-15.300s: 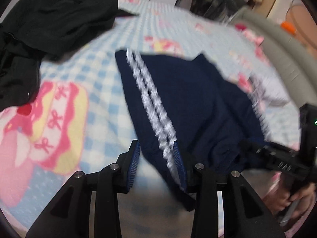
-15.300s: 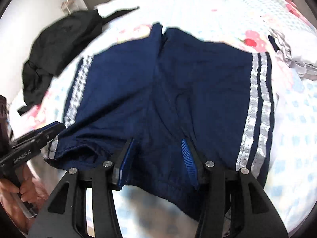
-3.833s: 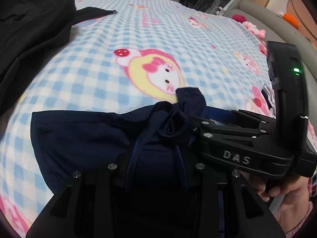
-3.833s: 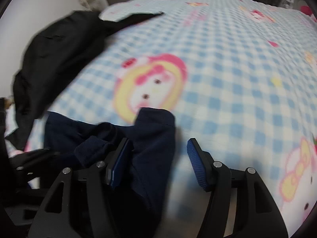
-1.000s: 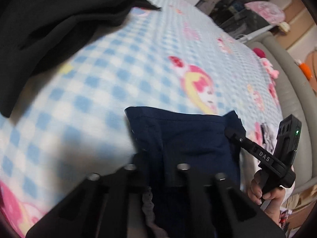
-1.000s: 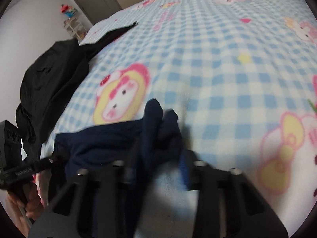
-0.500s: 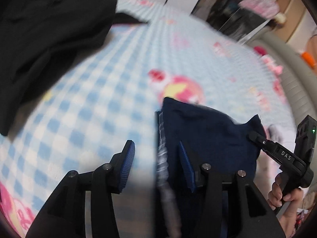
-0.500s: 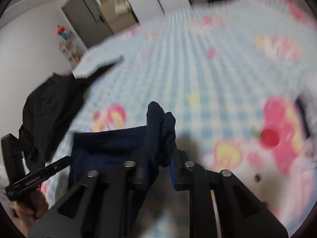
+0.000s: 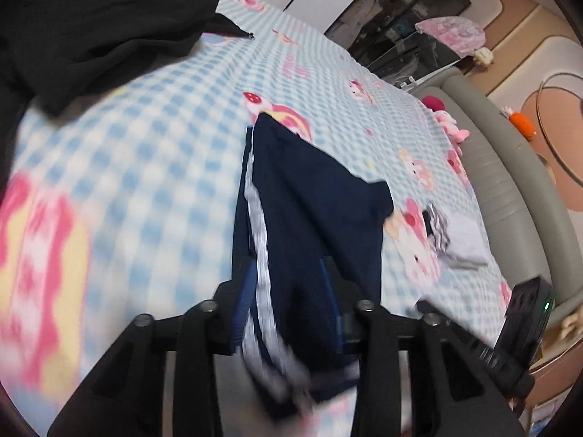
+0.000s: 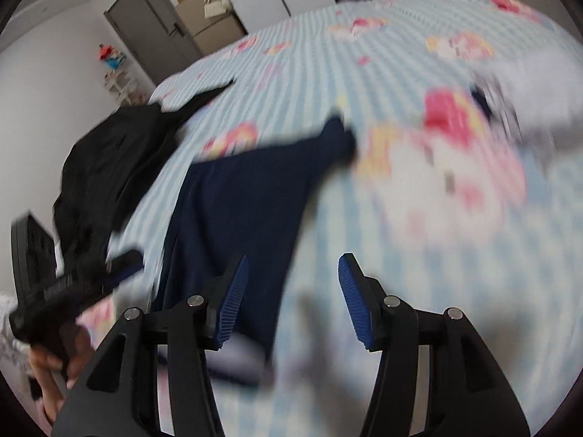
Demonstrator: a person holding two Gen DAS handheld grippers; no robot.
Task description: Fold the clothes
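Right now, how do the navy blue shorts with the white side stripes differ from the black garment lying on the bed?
The navy blue shorts are folded into a long narrow panel; the black garment lies crumpled in a loose heap. The shorts show white side stripes; the black garment looks plain. The shorts sit between the left gripper's fingers; the black garment lies untouched. Both rest on the blue checked blanket.

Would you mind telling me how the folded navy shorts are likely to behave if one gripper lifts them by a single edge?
The navy shorts look thin and limp, lying flat on the checked blanket, so they would probably droop and unfold. They likely weigh little. The white side stripe fabric seems smooth, so it might slip between the left gripper fingers.
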